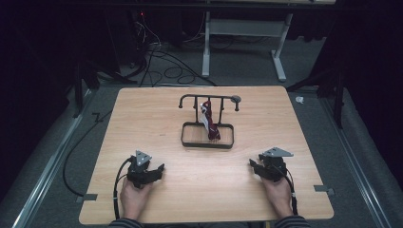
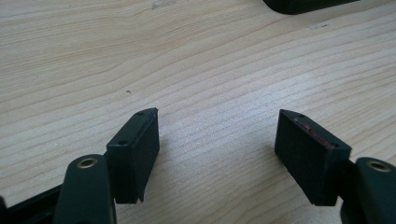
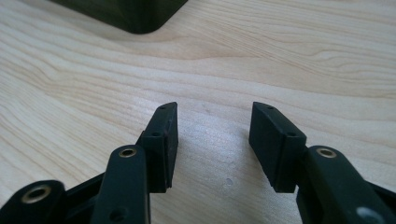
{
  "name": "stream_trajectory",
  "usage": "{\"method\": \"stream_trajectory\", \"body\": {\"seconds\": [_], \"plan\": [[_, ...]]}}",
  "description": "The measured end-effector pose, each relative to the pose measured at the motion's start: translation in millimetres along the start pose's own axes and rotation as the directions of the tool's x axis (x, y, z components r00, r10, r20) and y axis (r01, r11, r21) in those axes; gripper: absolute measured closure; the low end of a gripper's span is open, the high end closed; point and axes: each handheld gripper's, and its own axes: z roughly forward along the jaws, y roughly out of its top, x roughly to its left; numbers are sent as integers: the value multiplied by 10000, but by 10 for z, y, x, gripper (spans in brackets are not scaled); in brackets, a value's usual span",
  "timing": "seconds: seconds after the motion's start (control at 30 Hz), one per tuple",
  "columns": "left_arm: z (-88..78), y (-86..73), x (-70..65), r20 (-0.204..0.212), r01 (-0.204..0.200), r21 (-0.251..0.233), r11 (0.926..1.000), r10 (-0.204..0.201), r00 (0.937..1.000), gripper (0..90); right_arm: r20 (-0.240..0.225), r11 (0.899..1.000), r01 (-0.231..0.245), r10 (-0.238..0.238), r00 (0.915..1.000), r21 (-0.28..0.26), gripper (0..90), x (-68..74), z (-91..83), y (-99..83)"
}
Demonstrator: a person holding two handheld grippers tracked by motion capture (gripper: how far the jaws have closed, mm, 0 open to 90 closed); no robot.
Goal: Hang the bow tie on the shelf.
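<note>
Two hands gripping two grippers at near edge of wooden table (image 1: 142, 199). Left gripper (image 1: 160, 169) resting near-left of rack, jaws standing wide apart, holding nothing. Right gripper (image 1: 252, 166) resting near-right of rack, jaws parted somewhat less, holding nothing. One black rack (image 1: 207, 135) sitting mid-table, one dark red and white item (image 1: 209, 122) hanging from its bar into base tray. Beyond rack: grey floor, cables (image 1: 166, 66) lying coiled, one white table frame (image 1: 242, 33), dark room.
</note>
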Motion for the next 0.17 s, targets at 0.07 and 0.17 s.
{"method": "stream_trajectory", "body": {"seconds": [0.07, 0.17], "plan": [[1, 0, 0, -2, 7, -8, 10000, -7, 10000, 312, 12, 10000, -46, 46, 10000, 8, 525, 1, 1, 1], [-1, 0, 2, 16, 10, 2, 10000, -10, 10000, 312, 33, 10000, -49, 49, 10000, 6, 524, 2, 2, 2]]}}
